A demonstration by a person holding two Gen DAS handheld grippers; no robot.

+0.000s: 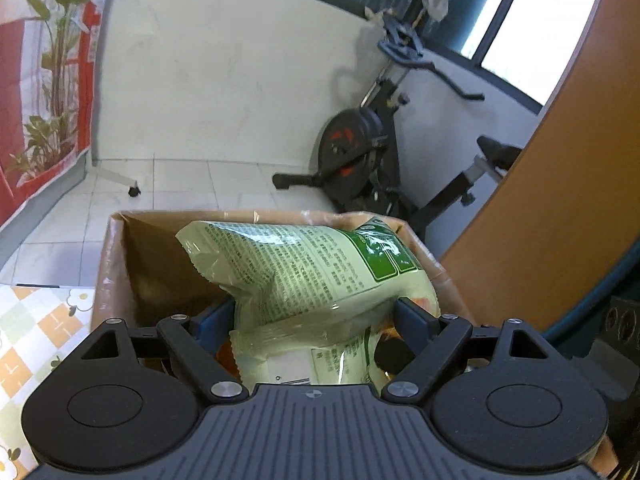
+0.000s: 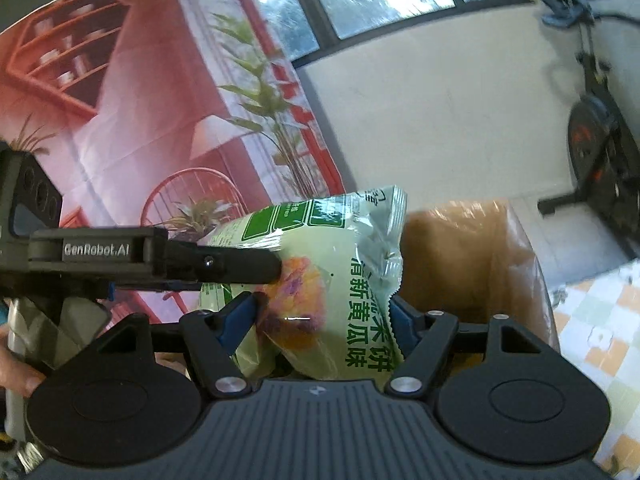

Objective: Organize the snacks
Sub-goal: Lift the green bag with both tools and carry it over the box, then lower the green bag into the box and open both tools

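In the left wrist view my left gripper (image 1: 310,312) is shut on a pale green snack bag (image 1: 304,268), its printed back facing me, held above an open cardboard box (image 1: 112,264). In the right wrist view my right gripper (image 2: 320,312) is shut on a green snack bag (image 2: 352,280) with a cracker picture and green lettering, just left of the same box (image 2: 480,248). A finger (image 2: 240,266) of the left gripper reaches in from the left and lies against the green packaging. I cannot tell whether this is one bag or two overlapping ones.
A checked tablecloth (image 1: 36,340) (image 2: 592,320) lies beside the box. An exercise bike (image 1: 360,152) (image 2: 600,140) stands by the white wall. A red printed backdrop (image 2: 140,100) hangs on the left, and a brown curved panel (image 1: 540,200) rises on the right. A person's hand (image 2: 16,376) shows at the left edge.
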